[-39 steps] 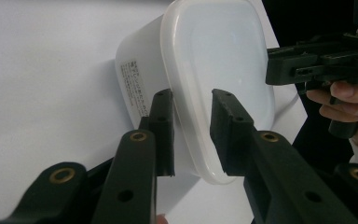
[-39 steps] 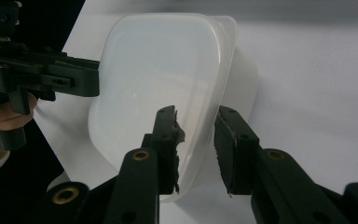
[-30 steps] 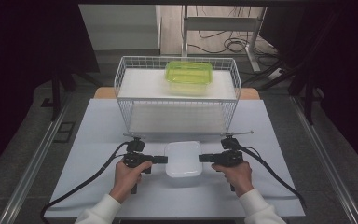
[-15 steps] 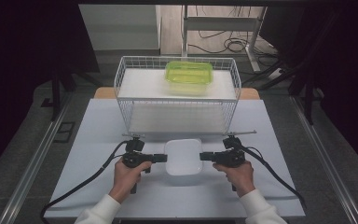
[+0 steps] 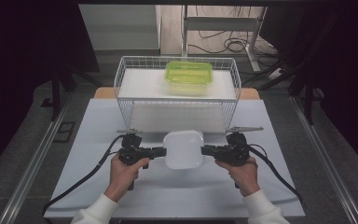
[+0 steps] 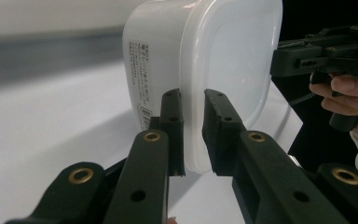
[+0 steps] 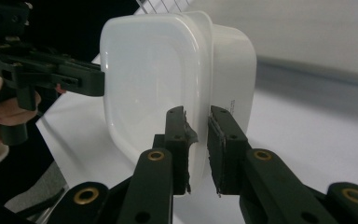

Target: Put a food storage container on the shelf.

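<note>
A white lidded plastic container (image 5: pixel 183 148) hangs just above the white table (image 5: pixel 88 140), held from both sides. My left gripper (image 5: pixel 164 151) is shut on the lid rim at its left edge; in the left gripper view the jaws pinch the container (image 6: pixel 205 60) at that rim, gripper (image 6: pixel 193 133). My right gripper (image 5: pixel 203 150) is shut on the rim at the opposite edge; its own view shows the container (image 7: pixel 168 70) clamped between the jaws, gripper (image 7: pixel 196 149). A hand holds each gripper.
A white wire basket (image 5: pixel 177 93) stands behind the container at mid table, with a green lidded box (image 5: pixel 189 75) on its upper shelf. Cables trail from both grippers toward the table's front corners. Metal rails run along both sides of the table.
Both grippers have carried the white container a little away from the person toward the wire basket, still clamped on its two sides.
</note>
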{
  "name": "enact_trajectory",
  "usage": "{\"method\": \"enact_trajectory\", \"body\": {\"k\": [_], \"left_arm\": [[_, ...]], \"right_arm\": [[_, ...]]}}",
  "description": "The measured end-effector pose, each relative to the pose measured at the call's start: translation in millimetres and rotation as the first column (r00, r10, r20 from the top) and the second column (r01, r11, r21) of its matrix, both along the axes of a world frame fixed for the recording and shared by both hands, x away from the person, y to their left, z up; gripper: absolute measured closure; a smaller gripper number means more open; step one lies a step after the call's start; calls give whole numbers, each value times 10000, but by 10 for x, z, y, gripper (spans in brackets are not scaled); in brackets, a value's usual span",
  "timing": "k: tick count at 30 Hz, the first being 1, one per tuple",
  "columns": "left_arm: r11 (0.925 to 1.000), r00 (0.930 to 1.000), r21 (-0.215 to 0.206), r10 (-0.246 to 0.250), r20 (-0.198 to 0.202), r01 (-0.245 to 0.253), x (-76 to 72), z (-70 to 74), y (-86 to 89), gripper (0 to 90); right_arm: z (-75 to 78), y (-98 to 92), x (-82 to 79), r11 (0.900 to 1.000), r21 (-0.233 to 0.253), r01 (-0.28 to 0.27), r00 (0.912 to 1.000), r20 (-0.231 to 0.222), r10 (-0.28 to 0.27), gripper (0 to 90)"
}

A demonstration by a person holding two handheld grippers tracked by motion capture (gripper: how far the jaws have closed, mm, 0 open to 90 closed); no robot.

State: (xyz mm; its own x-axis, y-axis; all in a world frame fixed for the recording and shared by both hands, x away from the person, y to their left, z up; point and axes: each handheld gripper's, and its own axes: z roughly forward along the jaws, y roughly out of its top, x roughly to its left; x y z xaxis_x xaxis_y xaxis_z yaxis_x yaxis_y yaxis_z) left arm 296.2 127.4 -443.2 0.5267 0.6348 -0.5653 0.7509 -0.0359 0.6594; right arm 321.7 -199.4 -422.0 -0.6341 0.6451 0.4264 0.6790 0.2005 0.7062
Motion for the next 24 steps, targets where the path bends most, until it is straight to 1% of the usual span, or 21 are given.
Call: {"method": "enact_trajectory", "body": {"k": [1,5,6,10,11,12,13,16,18,22,24], "left_arm": [[10000,9999,20,7,151,-7,-6,34,-3,787],[10000,9992,5,16,393,-16,-6,118,11,786],[10000,9990,-10,6,454,-5,-2,133,19,786],[10000,9980,33,50,635,-52,10,187,46,783],[10000,9978,0,51,657,-52,15,203,52,782],[10000,9977,-39,54,682,-52,21,221,57,781],[10000,9973,-2,44,731,-44,28,247,59,781],[10000,9959,74,-12,901,6,52,341,63,781],[9999,9947,110,-22,1027,10,71,414,71,781],[9999,9917,146,2,1282,-21,103,570,92,780],[9998,9891,211,1,1473,-32,110,652,100,780]], "right_arm": [[25,0,-5,10000,-10,-13,9999,123,13,777],[141,7,-32,10000,-51,-75,9984,558,78,778],[166,7,-35,10000,18,-94,9981,605,92,778],[246,37,-45,9998,-63,-192,9957,906,197,778],[264,47,-45,9998,-50,-195,9947,1008,199,779],[286,48,-45,9998,3,-223,9946,1016,222,780],[308,51,-44,9997,1,-242,9939,1081,240,780],[381,54,-41,9998,28,-218,9914,1290,213,780],[435,52,-30,9996,158,-234,9900,1395,210,780],[568,66,-4,9993,263,-277,9854,1690,229,780],[627,73,11,9992,266,-307,9832,1806,254,780]]}}
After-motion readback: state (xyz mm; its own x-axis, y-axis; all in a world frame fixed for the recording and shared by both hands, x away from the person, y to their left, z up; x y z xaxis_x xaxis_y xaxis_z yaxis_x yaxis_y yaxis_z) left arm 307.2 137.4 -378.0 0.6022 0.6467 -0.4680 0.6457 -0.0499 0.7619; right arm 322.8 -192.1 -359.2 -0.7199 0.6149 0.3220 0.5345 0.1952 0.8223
